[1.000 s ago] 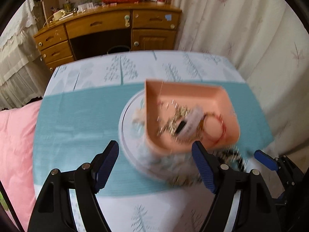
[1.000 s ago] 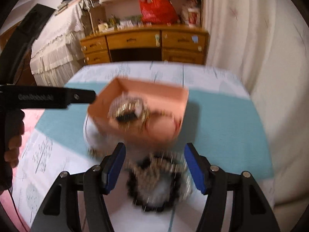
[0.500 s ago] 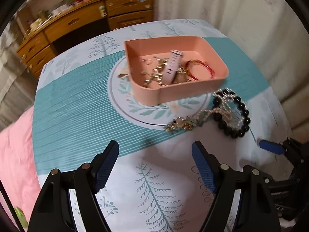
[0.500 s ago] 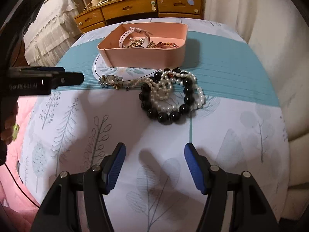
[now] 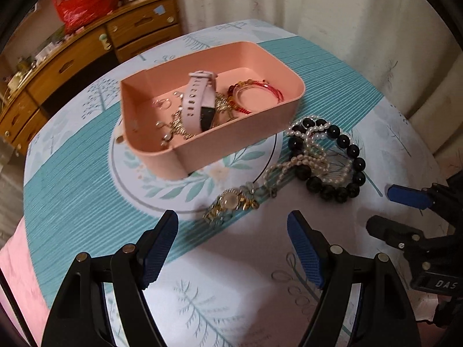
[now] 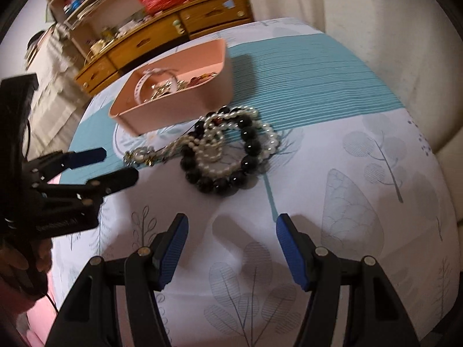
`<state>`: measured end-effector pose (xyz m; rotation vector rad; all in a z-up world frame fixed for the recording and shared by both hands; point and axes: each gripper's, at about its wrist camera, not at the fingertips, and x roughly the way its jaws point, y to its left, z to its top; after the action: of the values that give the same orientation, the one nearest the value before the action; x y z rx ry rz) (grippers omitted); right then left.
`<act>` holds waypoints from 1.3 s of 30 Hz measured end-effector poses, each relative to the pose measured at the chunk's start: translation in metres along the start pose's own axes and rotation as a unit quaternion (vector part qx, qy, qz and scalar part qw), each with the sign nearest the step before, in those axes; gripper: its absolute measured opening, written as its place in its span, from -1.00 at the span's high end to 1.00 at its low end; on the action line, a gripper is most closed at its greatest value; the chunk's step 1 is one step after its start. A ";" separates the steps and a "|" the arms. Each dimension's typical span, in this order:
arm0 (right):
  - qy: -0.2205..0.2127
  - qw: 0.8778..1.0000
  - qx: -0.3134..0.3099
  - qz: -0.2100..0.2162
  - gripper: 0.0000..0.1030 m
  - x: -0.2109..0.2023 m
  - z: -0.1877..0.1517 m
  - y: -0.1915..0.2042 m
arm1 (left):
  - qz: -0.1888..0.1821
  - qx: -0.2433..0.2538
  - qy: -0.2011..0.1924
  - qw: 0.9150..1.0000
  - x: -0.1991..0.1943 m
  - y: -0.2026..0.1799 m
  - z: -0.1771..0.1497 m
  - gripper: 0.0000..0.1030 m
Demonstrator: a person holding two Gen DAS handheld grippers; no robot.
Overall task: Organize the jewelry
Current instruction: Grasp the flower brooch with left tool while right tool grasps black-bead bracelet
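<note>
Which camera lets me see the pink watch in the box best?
The left wrist view: it looks down into the pink box, showing the whole pink watch. In the right wrist view only the curved strap peeks over the box wall.

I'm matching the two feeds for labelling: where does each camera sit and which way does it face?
Left wrist: sits on the left gripper, looks forward and down over its open fingers at the pink tray; the right gripper shows at right.
Right wrist: sits on the right gripper, faces the black bead bracelet; the left gripper shows at left.
Shared: tray, bracelet, pearl strand, wooden dresser.
</note>
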<state>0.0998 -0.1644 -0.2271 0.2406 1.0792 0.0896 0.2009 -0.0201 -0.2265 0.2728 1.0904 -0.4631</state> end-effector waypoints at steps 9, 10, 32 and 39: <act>-0.054 0.998 0.037 -0.015 0.05 0.006 0.011 0.002 | -0.024 0.011 -0.024 0.999 0.021 0.008 0.001 -0.12; -0.056 0.997 0.042 -0.015 0.14 0.007 0.012 0.002 | -0.027 0.010 -0.027 0.999 0.022 0.010 0.001 -0.11; -0.051 0.996 0.071 -0.016 0.74 0.015 0.023 -0.002 | -0.041 -0.003 -0.032 0.999 0.013 0.029 -0.010 0.25; -0.060 0.996 0.072 0.001 0.74 0.010 0.022 -0.001 | -0.041 -0.007 -0.033 0.999 0.012 0.033 -0.014 0.66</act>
<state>0.1239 -0.1666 -0.2256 0.3714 0.9676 -0.0009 0.2103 0.0117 -0.2437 0.1998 1.0431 -0.5349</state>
